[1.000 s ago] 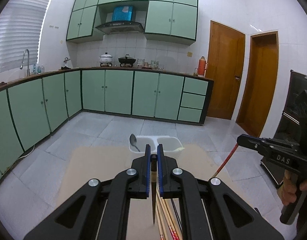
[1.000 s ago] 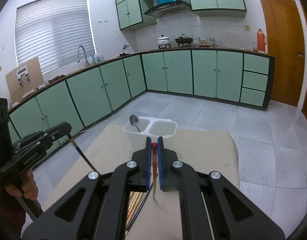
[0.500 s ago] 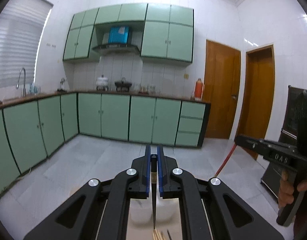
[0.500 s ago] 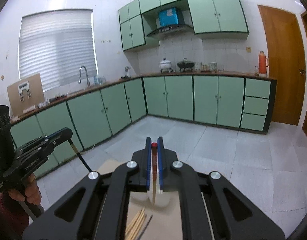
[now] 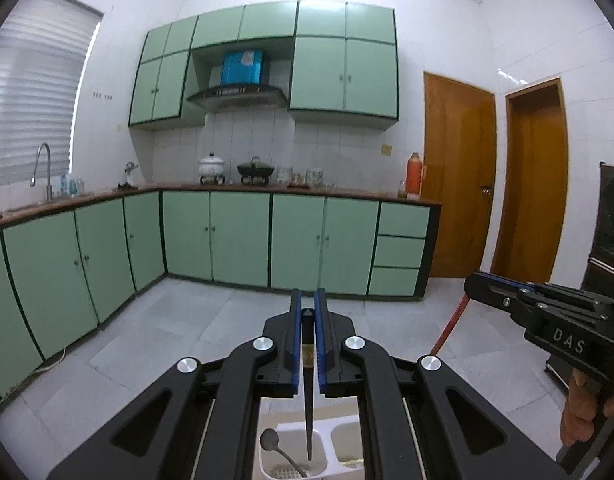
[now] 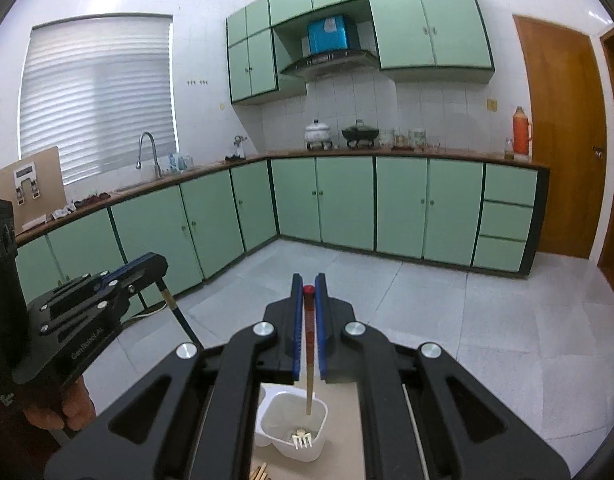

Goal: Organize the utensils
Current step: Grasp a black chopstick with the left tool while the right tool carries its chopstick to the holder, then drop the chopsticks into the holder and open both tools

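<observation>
Above the white holder (image 5: 331, 440), both grippers have carried their chopsticks closer, fingers clamped, ready to drop: left gripper (image 5: 308, 344) on a dark chopstick (image 5: 308, 412), right gripper (image 6: 308, 332) on a red-tipped chopstick (image 6: 308, 360).

The left gripper (image 5: 306, 312) is pointing slightly downward, its blue-lined jaws pinching a dark chopstick (image 5: 308, 400) that is hanging below them. To its right, the right gripper (image 6: 308, 288) is also tilting slightly downward, jaws clamping a red-topped chopstick (image 6: 308, 356). A hand (image 5: 587, 408) is wrapping the right handle; another hand (image 6: 63, 408) is gripping the left handle.
</observation>
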Motion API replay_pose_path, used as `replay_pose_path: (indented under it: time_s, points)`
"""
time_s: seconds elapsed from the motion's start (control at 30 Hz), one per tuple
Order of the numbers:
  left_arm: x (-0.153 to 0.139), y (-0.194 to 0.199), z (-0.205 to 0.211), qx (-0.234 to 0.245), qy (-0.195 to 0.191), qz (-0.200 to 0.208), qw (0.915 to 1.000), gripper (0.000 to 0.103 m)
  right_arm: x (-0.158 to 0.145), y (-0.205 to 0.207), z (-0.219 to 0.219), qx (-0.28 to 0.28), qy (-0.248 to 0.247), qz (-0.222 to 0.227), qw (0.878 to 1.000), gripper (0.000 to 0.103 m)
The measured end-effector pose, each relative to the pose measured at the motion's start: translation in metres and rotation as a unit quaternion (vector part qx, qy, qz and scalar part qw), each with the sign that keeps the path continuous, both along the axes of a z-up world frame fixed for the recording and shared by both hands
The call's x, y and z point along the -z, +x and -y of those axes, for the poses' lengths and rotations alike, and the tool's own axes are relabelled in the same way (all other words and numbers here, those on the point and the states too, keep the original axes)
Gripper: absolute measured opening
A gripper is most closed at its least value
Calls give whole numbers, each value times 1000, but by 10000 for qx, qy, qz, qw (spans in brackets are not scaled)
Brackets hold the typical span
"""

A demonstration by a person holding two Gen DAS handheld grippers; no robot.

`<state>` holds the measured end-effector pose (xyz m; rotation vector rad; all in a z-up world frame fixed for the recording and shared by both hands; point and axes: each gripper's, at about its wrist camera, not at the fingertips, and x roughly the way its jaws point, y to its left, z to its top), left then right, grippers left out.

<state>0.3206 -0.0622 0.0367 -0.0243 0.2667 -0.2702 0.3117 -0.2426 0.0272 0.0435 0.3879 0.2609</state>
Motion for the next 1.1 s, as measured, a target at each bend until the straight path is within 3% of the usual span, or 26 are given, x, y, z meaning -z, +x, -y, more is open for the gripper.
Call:
replay_pose_path:
  time_s: [0.3,0.37,0.5,0.57,0.7,0.8,0.87,1.1]
  points:
    - [43,20,-7,-57,81,-592,9982,6,55,10,-7,-3,84,-531,9986,6]
    - [48,18,-10,-84,69,-656,9978,16,62,8,-9,-2,55,-625,9980,8]
    - [49,4,-22,-99,-102,-699,9975,28,66,-6,-4,151,108,-626,9979,27]
    - [48,-9,-28,-125,-129,-644,9978,39,64,-19,1,259,139,-540,9981,34]
    - [49,-42,-40,-154,-129,-532,9984,57,62,-59,11,586,164,-210,9979,68]
    - [55,-69,-47,-128,-185,-550,9982,63,69,-94,16,686,133,-75,9975,81]
    - [65,-93,-50,-131,-147,-558,9983,67,78,-116,16,713,118,-33,9974,85]
    - [111,-153,-54,-203,-78,-900,9957,72,129,-181,5,802,17,-360,9961,86]
